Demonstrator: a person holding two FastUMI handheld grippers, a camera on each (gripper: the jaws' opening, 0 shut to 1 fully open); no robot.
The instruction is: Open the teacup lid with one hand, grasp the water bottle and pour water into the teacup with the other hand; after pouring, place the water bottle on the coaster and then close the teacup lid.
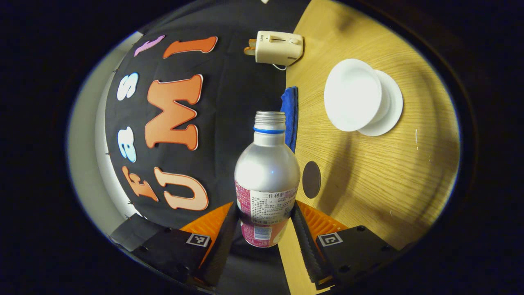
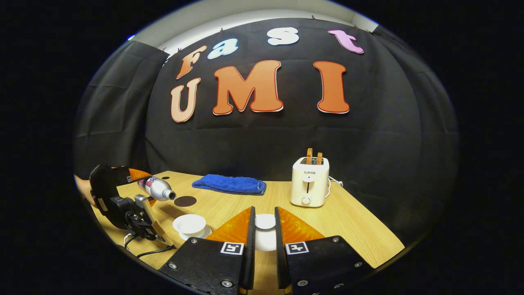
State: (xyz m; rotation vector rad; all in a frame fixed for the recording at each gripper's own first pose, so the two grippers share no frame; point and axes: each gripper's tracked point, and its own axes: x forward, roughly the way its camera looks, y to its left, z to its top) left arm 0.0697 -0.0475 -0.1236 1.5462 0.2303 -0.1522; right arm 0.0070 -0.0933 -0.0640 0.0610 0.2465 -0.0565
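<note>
From the left gripper view I have the left gripper clamped on the water bottle, both fingers pressed against its labelled lower body, the cap off and the open threaded neck pointing away from me. That view is rolled over sideways, so the table stands as a slab to one side. In the right gripper view I can see the bottle tipped near horizontal in the air, its mouth aimed toward the teacup but off to the cup's far left, above the table and not over the cup. The teacup is white, open, and sits on its white saucer; the dark round coaster lies just behind it, between cup and the blue cloth. The right gripper holds the white lid between its fingers — pinched close on it, to the right of the teacup and lifted clear of it, as far as I can judge. The toaster, with two slices standing in it, stands farther right of the cup, near the back wall.
</note>
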